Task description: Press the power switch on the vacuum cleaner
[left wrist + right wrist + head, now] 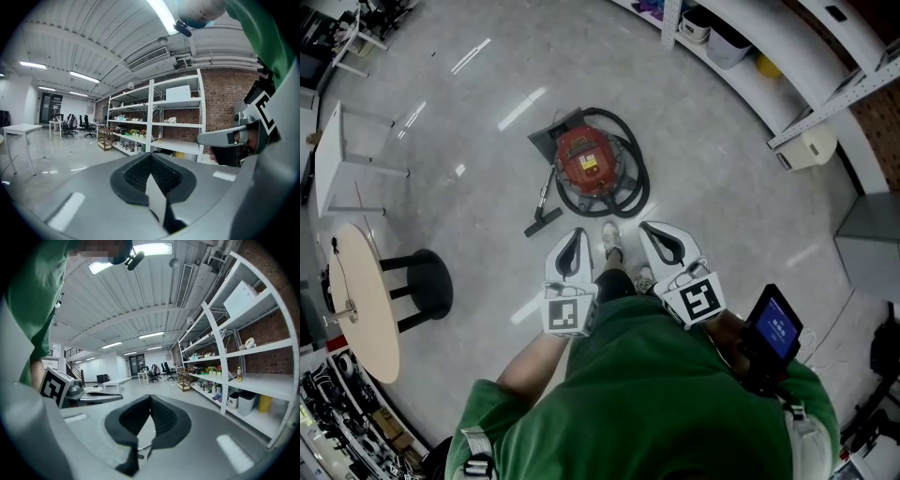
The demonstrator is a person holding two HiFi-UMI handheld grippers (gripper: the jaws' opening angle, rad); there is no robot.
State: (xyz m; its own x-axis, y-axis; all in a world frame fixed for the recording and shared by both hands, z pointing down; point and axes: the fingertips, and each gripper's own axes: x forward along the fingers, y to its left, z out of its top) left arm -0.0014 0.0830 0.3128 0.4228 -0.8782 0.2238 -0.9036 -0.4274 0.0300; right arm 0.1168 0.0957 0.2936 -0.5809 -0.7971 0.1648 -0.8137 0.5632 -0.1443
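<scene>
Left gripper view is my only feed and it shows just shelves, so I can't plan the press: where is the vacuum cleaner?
Observer: The head view shows the red vacuum cleaner on the floor, just ahead of the person's feet.
Operator: Anything around it?
Observer: Its black hose is coiled round the body, and the floor nozzle lies on the floor to its left.
Operator: And the right gripper?
Observer: The right gripper has its fingers together on nothing, and in the head view it is short of the vacuum cleaner, not touching it.
</scene>
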